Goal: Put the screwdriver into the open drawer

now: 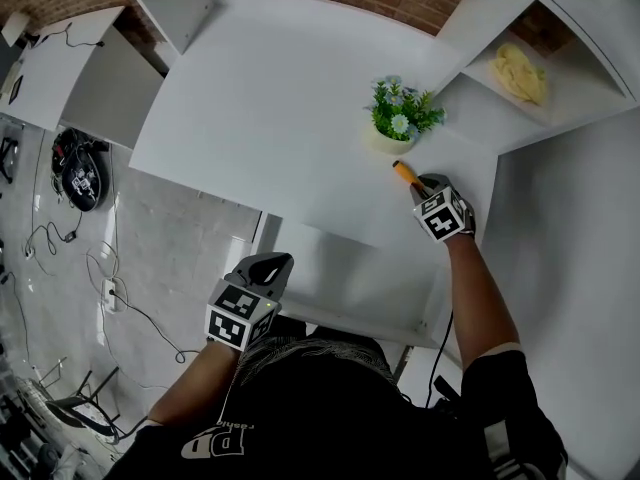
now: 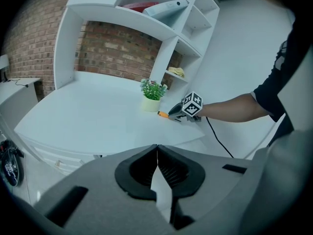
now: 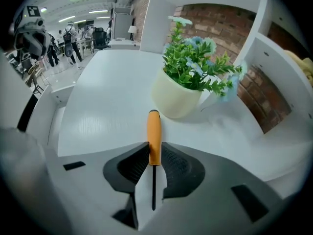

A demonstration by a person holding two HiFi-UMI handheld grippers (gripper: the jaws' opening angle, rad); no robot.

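Screwdriver [image 3: 154, 133] sits clamped by its orange handle in the right gripper [image 3: 154, 160], shaft lying along the jaws and handle tip toward the plant [image 3: 190, 82], at upper right of the head view, arm outstretched. Open drawer [image 1: 345, 283] lies at centre frame, below-left. Left gripper [image 2: 157, 170], jaws together and empty, hangs beside the drawer.

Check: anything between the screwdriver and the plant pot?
Nothing. In the right gripper view only bare white desktop shows between the screwdriver, held in the right hand-held gripper, and the plant pot.
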